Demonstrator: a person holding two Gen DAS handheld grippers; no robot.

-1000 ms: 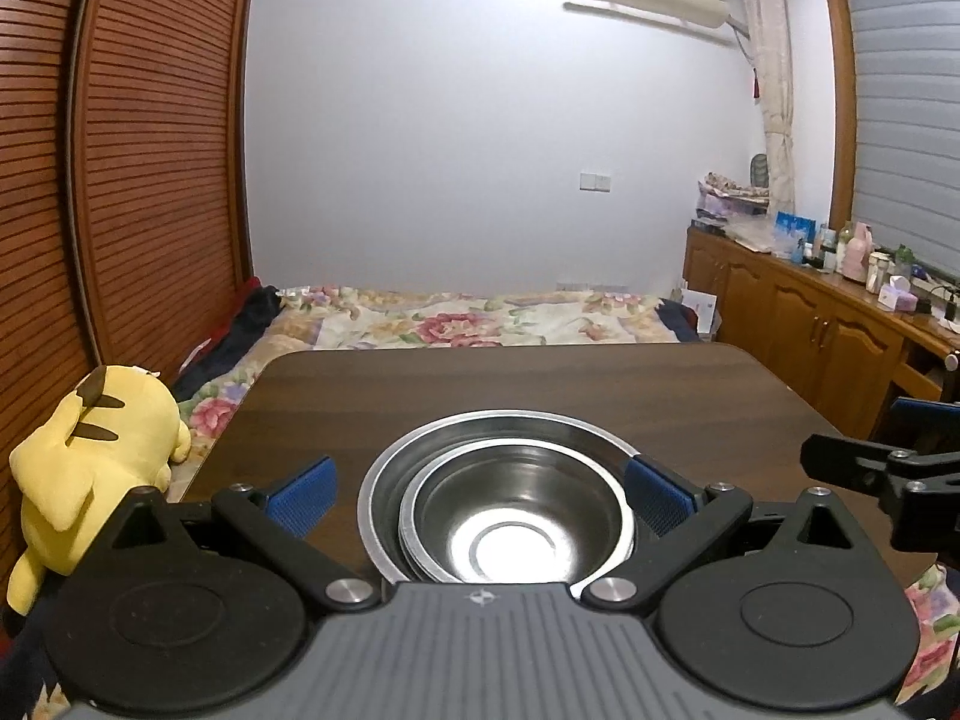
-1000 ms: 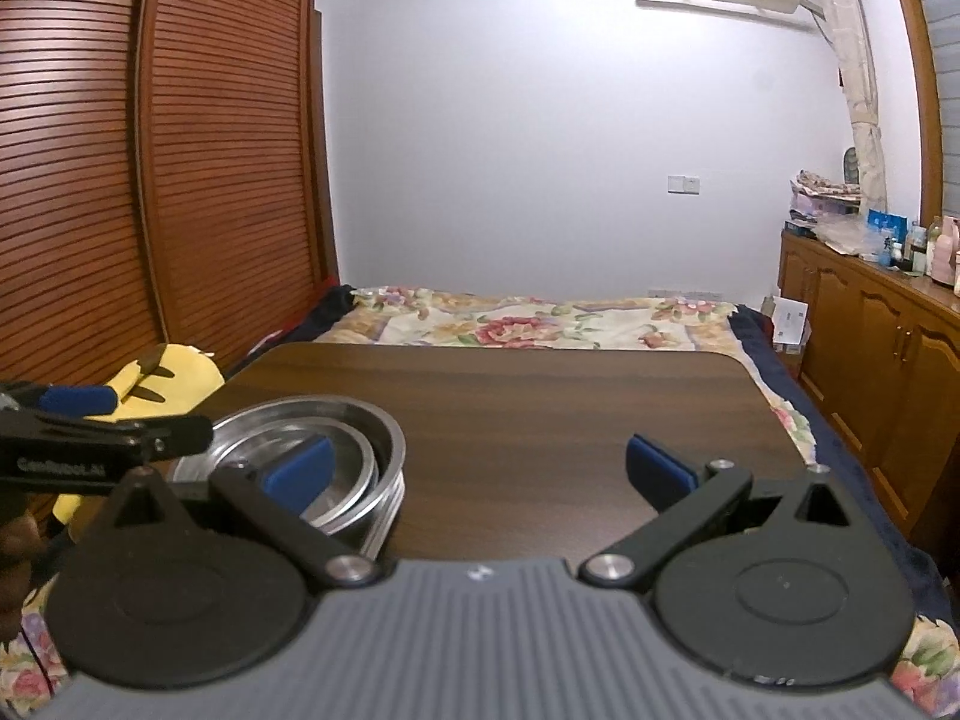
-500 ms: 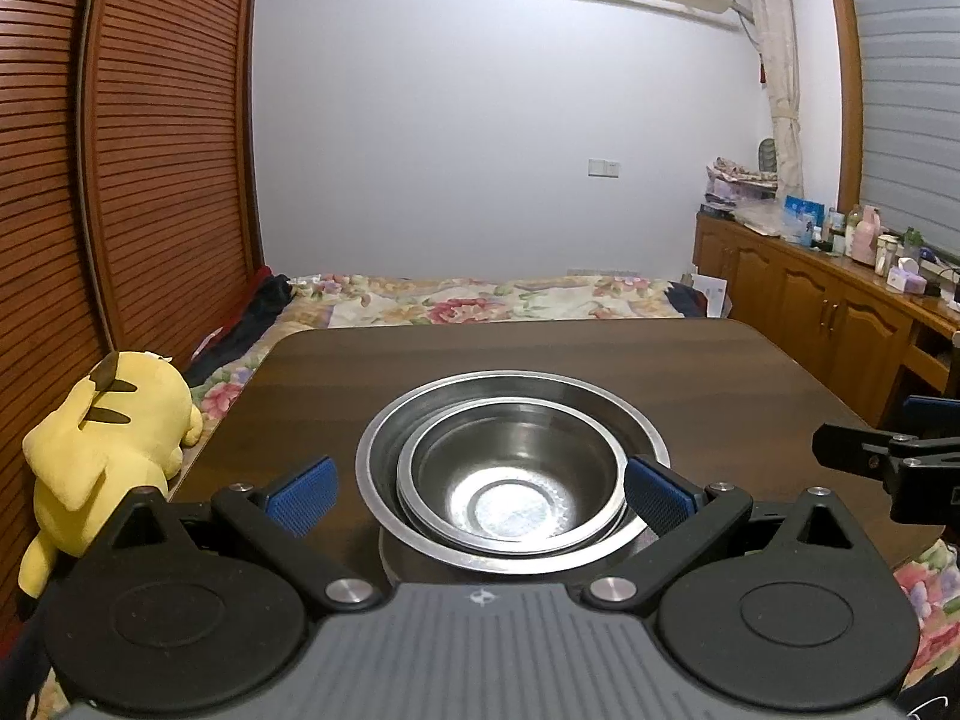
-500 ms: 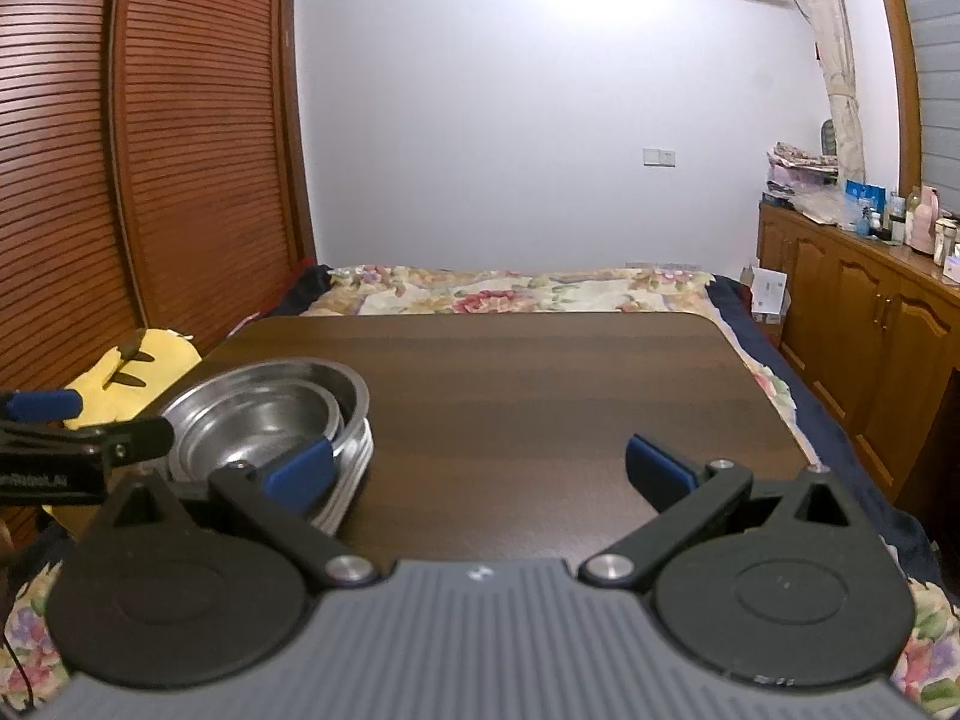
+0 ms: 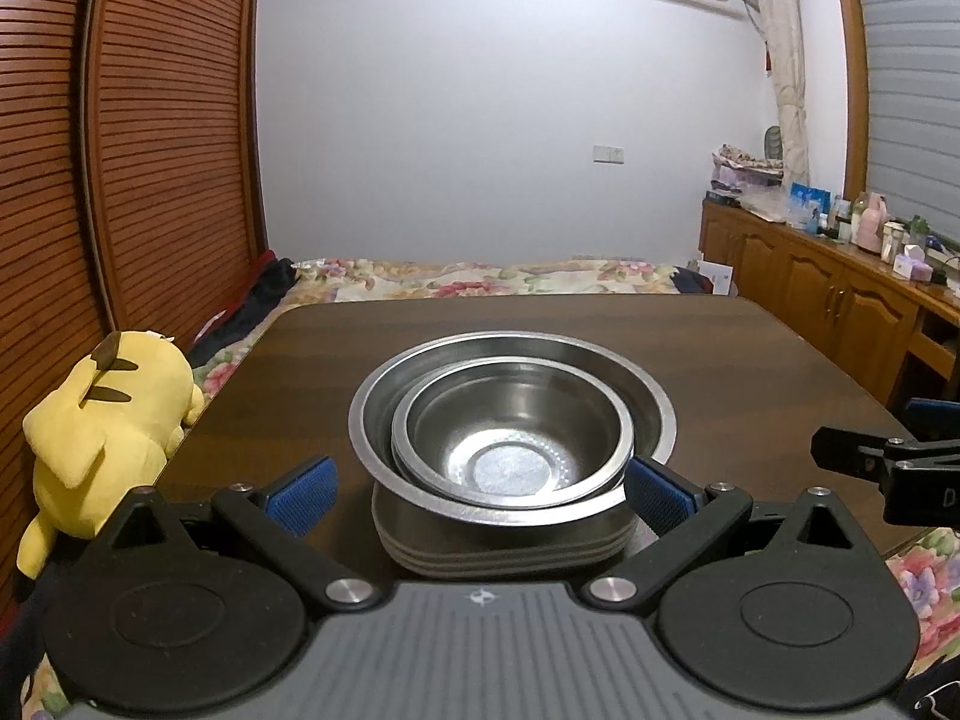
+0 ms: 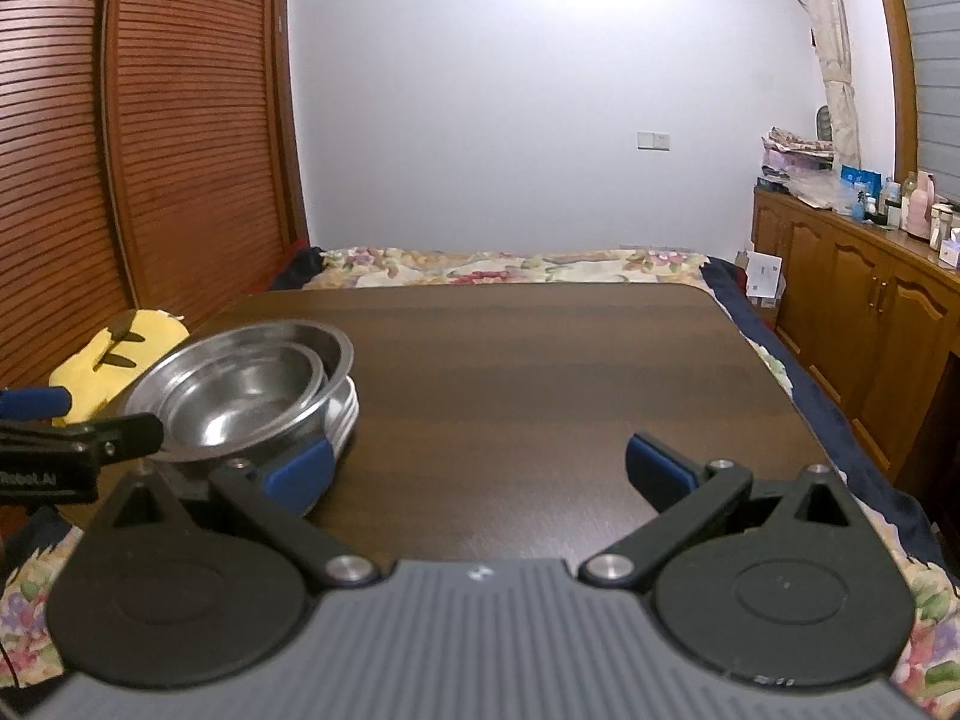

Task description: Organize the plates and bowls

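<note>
1. The dark wooden table (image 5: 750, 372) fills the middle of both views, with the flowered bed (image 5: 480, 276) beyond its far edge and slatted wooden doors (image 5: 120, 150) down the left of each frame.
2. A yellow plush toy (image 5: 102, 420) lies off the table's left edge, at the lower left of the left wrist view.
3. The stack of steel dishes stands at the centre of the left wrist view and at the left middle of the right wrist view. A large steel bowl (image 5: 648, 402) rests on a pile of plates (image 5: 504, 552), whose rims show as bands underneath.
4. A smaller steel bowl (image 5: 510, 432) is nested inside the large one, sitting toward its near side.
5. The left gripper (image 5: 480, 489) is spread wide and holds nothing. Its blue pads flank the stack, and the right-hand pad looks just beside the plates' edge; contact cannot be told.
6. The right gripper (image 6: 480, 468) is also wide open and empty, over bare table in the lower middle of its view, apart from the stack except that its left pad overlaps the plates in the picture.
7. Compared with a second ago, both cameras sit lower and farther back: the plate edges now show under the bowls, where before the view looked down into them.
8. My reading is that the stacking is done, since nothing loose remains on the table, and the grippers are backing away.
</note>
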